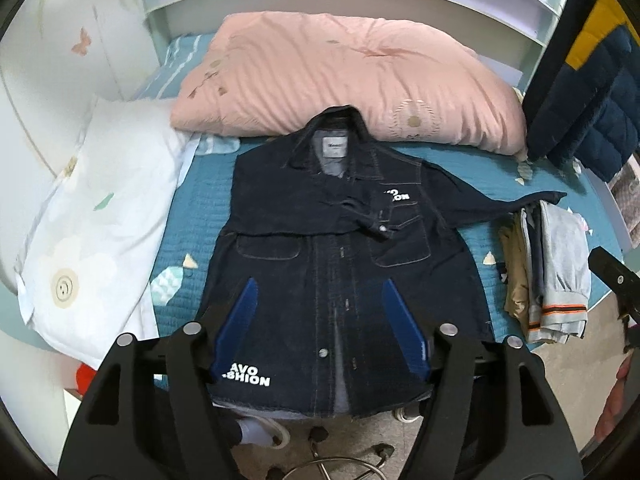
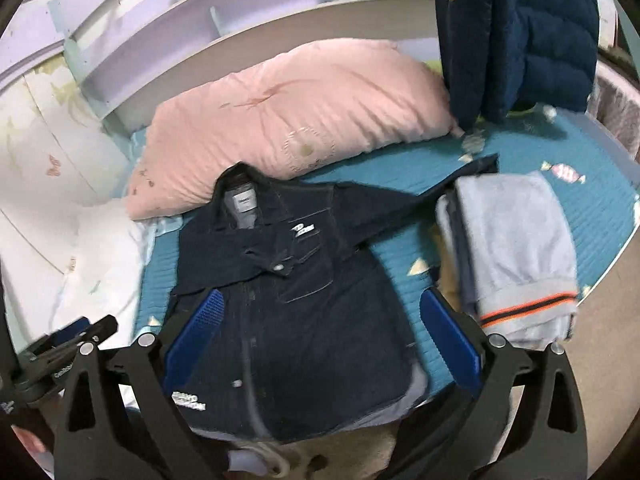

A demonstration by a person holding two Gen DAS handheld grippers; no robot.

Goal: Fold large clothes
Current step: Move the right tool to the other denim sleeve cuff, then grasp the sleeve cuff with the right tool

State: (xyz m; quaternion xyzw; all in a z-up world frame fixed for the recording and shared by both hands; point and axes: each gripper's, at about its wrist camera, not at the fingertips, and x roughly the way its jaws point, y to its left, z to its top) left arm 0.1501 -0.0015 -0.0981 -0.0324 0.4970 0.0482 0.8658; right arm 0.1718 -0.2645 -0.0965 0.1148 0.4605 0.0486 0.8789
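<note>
On the teal quilted bedspread [image 1: 448,160] we have the dark denim jacket [image 1: 320,272] lying face up, collar toward the pink duvet [image 1: 340,72] and hem at the near edge of the bed, its lower edge hanging slightly over. One sleeve is folded across the chest, with its buttoned cuff [image 1: 382,230] resting near the chest pocket; the other sleeve stretches out flat toward the stack of folded clothes [image 1: 552,272] beside the jacket. We hold both grippers above the lower half of the jacket, pitched steeply downward at it. Our left gripper [image 1: 320,320] has its blue pads apart over the hem region, with nothing between them, and neither pad is pressing the cloth. Our right gripper [image 2: 320,336] stands spread wide, one pad over the jacket's side and the other over the bare bedspread next to the folded pile, also gripping nothing. From the right wrist view the left gripper's black frame shows at the lower left edge. A white pillow [image 1: 100,220] lies to one side of the jacket, and a navy puffer jacket [image 2: 520,32] hangs at the far corner.
</note>
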